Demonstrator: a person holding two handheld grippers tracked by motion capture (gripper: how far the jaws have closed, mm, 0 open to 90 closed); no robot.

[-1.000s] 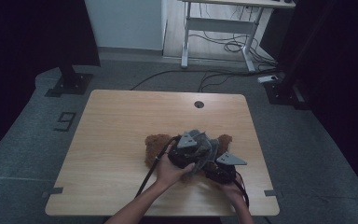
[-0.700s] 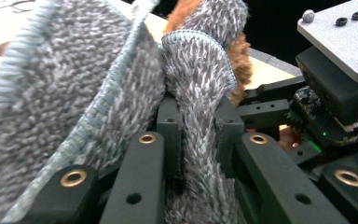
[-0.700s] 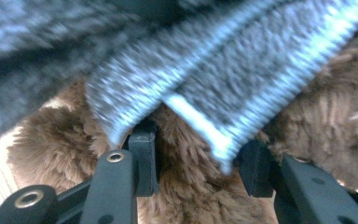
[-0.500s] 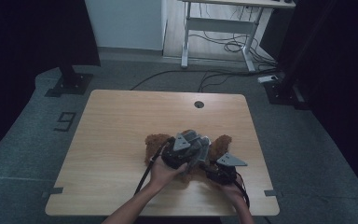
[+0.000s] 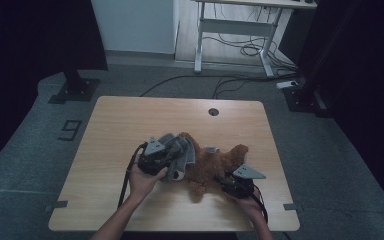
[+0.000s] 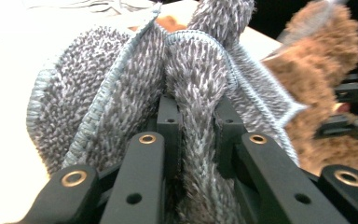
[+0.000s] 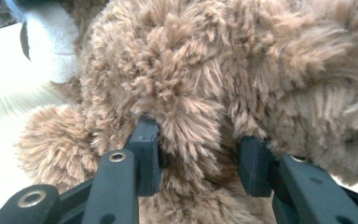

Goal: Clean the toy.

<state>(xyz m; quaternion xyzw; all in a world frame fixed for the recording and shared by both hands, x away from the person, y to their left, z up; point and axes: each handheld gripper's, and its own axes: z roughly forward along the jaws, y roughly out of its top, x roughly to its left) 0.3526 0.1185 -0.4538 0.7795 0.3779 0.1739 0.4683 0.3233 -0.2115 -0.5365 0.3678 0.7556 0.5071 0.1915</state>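
Teddy bear lies half hidden under grey cloth and grippers.

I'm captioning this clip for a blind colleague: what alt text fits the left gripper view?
The left gripper pinches a fold of fuzzy grey cloth between its black jaws. A brown plush toy lies behind it on the pale wooden table.

Shaggy brown plush teddy bear with white muzzle, grey speckled fleece cloth edged pale blue, light wooden table
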